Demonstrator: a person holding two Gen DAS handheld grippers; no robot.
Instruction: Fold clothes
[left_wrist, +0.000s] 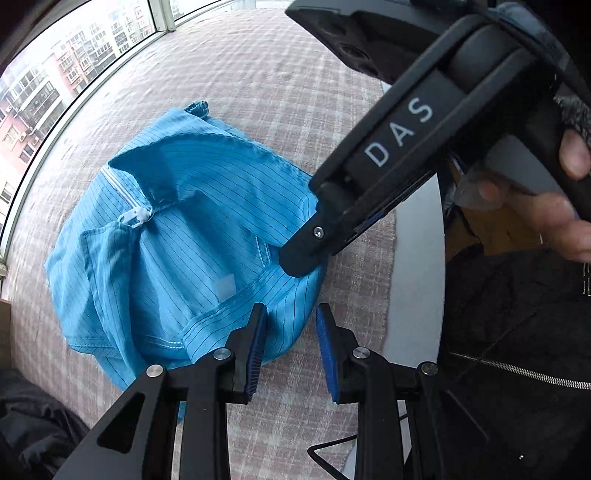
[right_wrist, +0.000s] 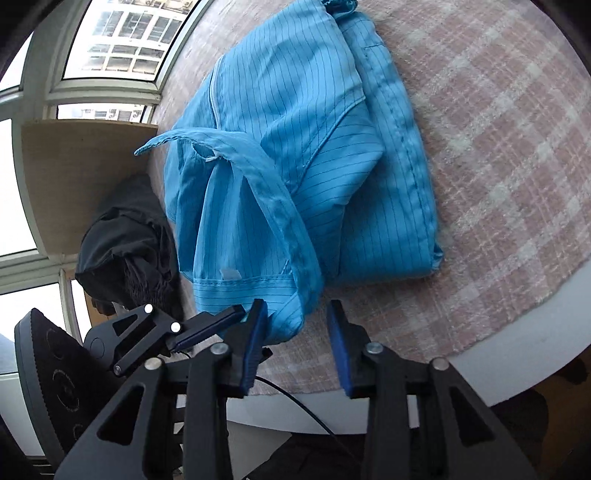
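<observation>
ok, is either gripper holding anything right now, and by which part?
Nothing looks gripped. The left gripper and right gripper both sit open over the near hem of the blue garment, pads apart and not pinching it.

1. The white letters "DAS" stand on the black body of the right tongs (left_wrist: 301, 258), above the blue garment (left_wrist: 177, 236).
2. A small white tag (left_wrist: 226, 285) on that garment shows no readable writing.
</observation>
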